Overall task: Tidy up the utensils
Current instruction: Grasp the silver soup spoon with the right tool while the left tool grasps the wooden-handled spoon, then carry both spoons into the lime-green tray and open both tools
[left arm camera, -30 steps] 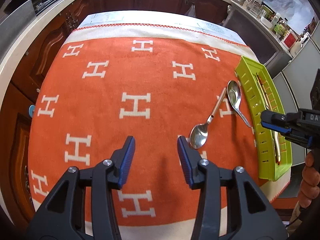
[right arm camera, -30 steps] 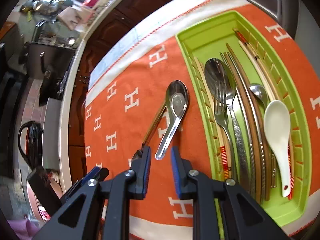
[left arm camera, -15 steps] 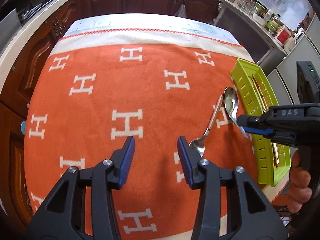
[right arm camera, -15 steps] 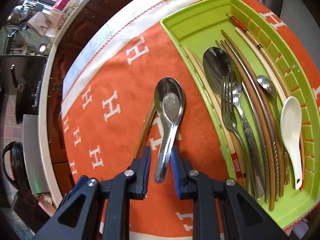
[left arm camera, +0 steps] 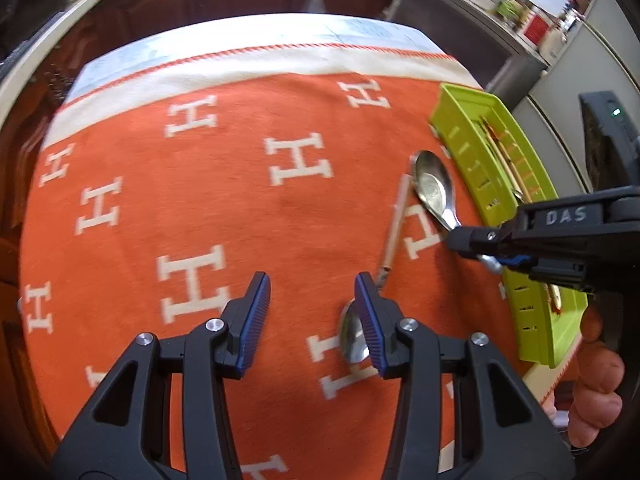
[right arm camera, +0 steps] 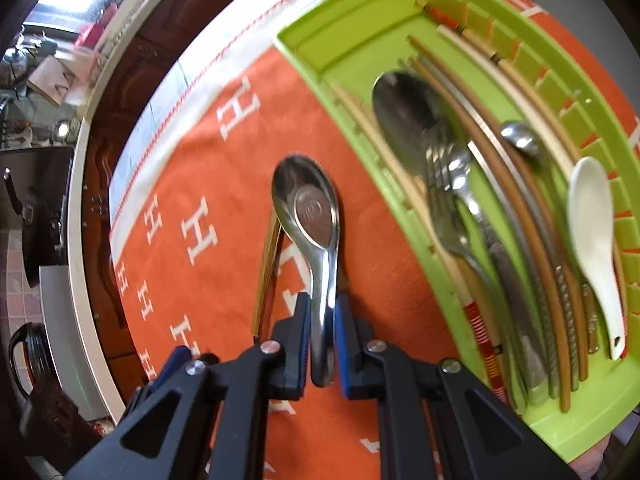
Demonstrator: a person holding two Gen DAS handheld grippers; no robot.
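Observation:
A steel soup spoon [right arm camera: 312, 216] lies on the orange cloth just left of the green utensil tray [right arm camera: 592, 412]. My right gripper [right arm camera: 322, 312] is shut on its handle; it also shows in the left wrist view [left arm camera: 480, 246], with the soup spoon's bowl [left arm camera: 432, 192] ahead of it. A second spoon with a gold handle [left arm camera: 394, 232] lies beside it, its bowl [left arm camera: 352, 338] partly hidden behind my left gripper's right finger. My left gripper [left arm camera: 312, 320] is open and empty above the cloth.
The tray holds a large spoon [right arm camera: 404, 112], a fork [right arm camera: 444, 200], a white ceramic spoon [right arm camera: 592, 220] and several chopsticks. The orange H-patterned cloth [left arm camera: 224, 184] covers the table. Dark wooden cabinets stand beyond the table's far edge.
My right gripper moved forward onto the soup spoon's handle and closed on it. My left gripper moved forward and right, so the gold-handled spoon's bowl now sits by its right finger.

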